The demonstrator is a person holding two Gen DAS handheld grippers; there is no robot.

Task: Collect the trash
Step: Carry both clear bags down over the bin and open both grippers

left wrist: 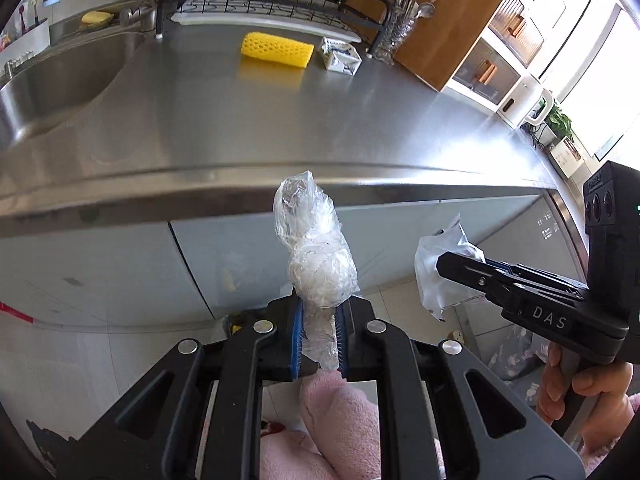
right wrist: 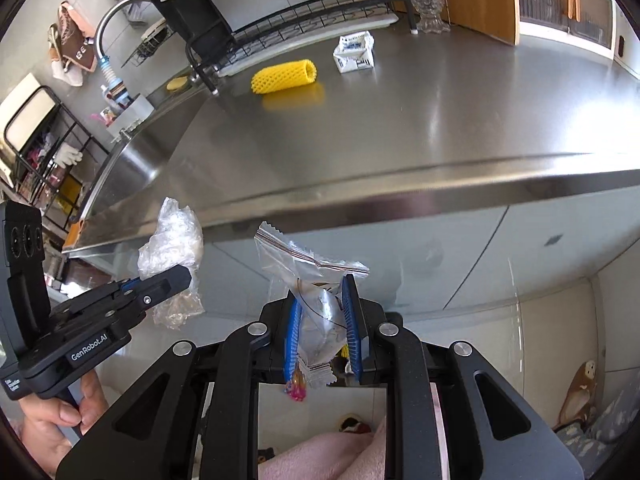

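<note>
Left gripper (left wrist: 320, 336) jaws pinch crumpled plastic wrap (left wrist: 316, 248); right gripper (right wrist: 324, 332) jaws clamp a slippery clear wrapper (right wrist: 316, 300) that could slide free.

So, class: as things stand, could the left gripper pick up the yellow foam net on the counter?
Probably not yet. The left gripper is shut on crumpled plastic wrap, so its jaws are occupied, though nothing blocks the way across the counter to the yellow foam net.

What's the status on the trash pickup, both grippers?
Left gripper shut on crumpled plastic wrap. Right gripper shut on clear wrapper. Yellow foam net and small carton still on counter. Nothing in the way.
</note>
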